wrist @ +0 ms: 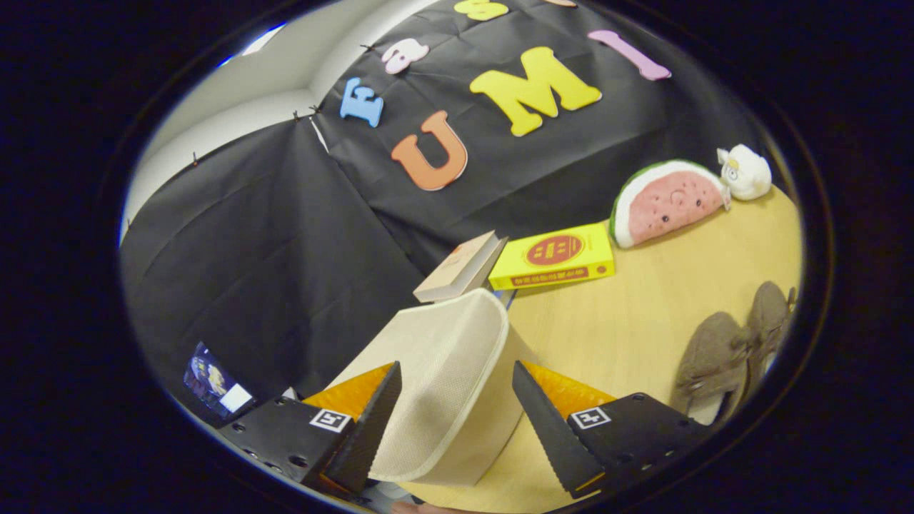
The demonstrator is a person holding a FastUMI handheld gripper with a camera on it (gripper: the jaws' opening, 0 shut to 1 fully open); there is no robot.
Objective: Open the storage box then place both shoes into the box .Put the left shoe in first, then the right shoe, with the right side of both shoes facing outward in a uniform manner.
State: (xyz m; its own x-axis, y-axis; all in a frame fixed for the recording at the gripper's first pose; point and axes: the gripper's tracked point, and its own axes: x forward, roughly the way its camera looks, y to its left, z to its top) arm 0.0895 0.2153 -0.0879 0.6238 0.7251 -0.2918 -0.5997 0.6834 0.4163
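Fingers (457,421) apart around one storage box (443,385) lid (not clamped), two shoes (735,350) beside, two books (553,257) beyond

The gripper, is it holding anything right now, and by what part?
Nothing is gripped. The gripper is open, its fingers either side of the cream storage box lid without pressing on it.

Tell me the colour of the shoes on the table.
Brown-grey fuzzy shoes, seen best in the gripper view; the open gripper straddles the box lid.
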